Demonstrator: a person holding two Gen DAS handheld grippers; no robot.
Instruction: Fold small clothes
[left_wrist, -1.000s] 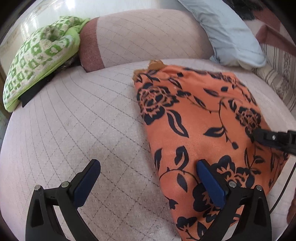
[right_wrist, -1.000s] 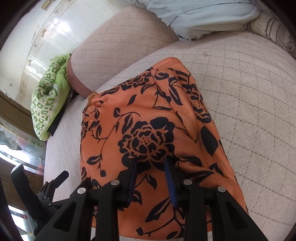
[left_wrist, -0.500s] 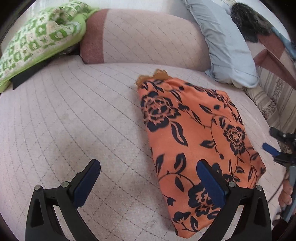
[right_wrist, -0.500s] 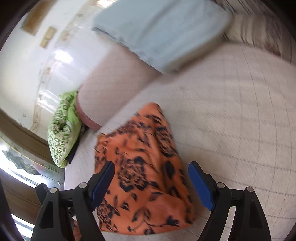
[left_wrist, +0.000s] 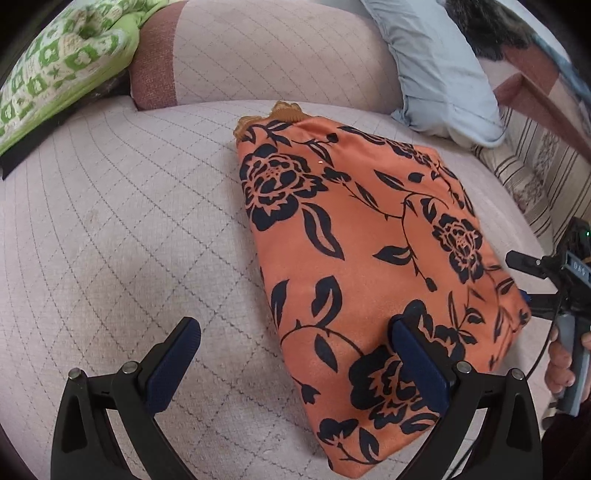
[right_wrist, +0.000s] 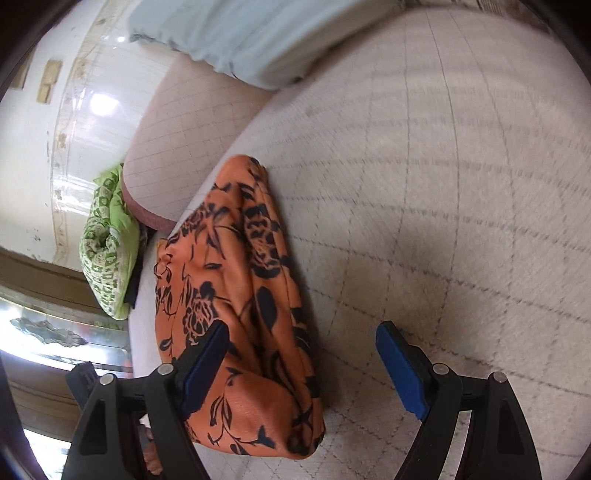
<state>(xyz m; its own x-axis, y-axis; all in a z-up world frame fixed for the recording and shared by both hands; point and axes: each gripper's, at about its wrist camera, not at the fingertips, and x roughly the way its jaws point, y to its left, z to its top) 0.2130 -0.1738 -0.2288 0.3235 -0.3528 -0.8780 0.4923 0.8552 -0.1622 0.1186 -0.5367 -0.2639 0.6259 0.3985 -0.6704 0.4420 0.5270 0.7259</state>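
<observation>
An orange garment with a black flower print (left_wrist: 354, 240) lies folded on the pale quilted sofa seat (left_wrist: 110, 240). My left gripper (left_wrist: 295, 365) is open at its near left corner: the right pad hovers over the cloth and the left pad over bare seat. In the right wrist view the garment (right_wrist: 236, 295) runs up the left side. My right gripper (right_wrist: 303, 369) is open, its left finger (right_wrist: 207, 362) over the cloth and its right finger (right_wrist: 399, 369) over the seat. The garment's right edge lies between the pads, and they do not press on it. A hand holds the right gripper (left_wrist: 519, 275) at the garment's right edge.
A green patterned cushion (left_wrist: 62, 62) lies at the seat's far left against the backrest (left_wrist: 258, 48). A light blue pillow (left_wrist: 439, 66) and striped fabric (left_wrist: 535, 173) are at the far right. Bare seat spreads left of the garment and right of it (right_wrist: 461, 184).
My right gripper was shut on a pinch of the garment; it let go, opened wide and moved off to the garment's right edge. The garment lies flat.
</observation>
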